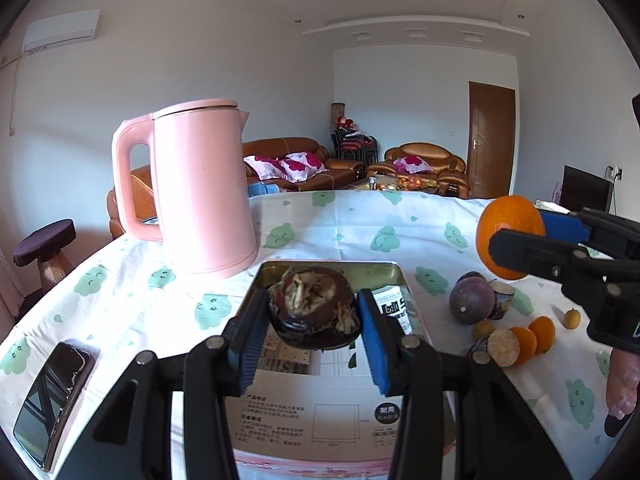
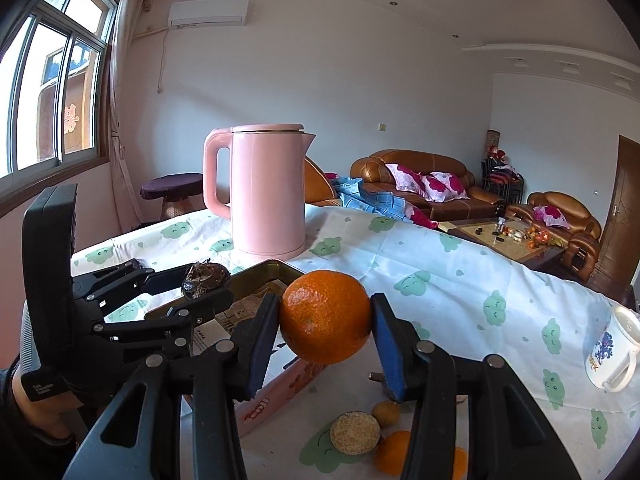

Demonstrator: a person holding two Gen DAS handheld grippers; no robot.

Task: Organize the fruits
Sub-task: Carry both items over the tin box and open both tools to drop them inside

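Observation:
My left gripper (image 1: 314,320) is shut on a dark brown, shrivelled half fruit (image 1: 314,312) with pale dried pulp, held above a shiny metal tin (image 1: 400,276). My right gripper (image 2: 326,324) is shut on a whole orange (image 2: 326,316), held in the air over the tin's right edge (image 2: 298,270). In the left wrist view the orange (image 1: 508,224) and the right gripper (image 1: 520,236) come in from the right. In the right wrist view the left gripper (image 2: 200,292) with its dark fruit (image 2: 206,274) is at the left. Loose fruit lies on the cloth: a purple passion fruit (image 1: 472,300), orange pieces (image 1: 534,338), a cut half (image 1: 503,347).
A pink kettle (image 1: 204,192) stands behind the tin on the white, green-printed tablecloth (image 1: 360,224). A phone (image 1: 56,396) lies at the left front. A mug (image 2: 612,348) lies on its side at the right. A small yellow fruit (image 1: 572,318) sits at the right.

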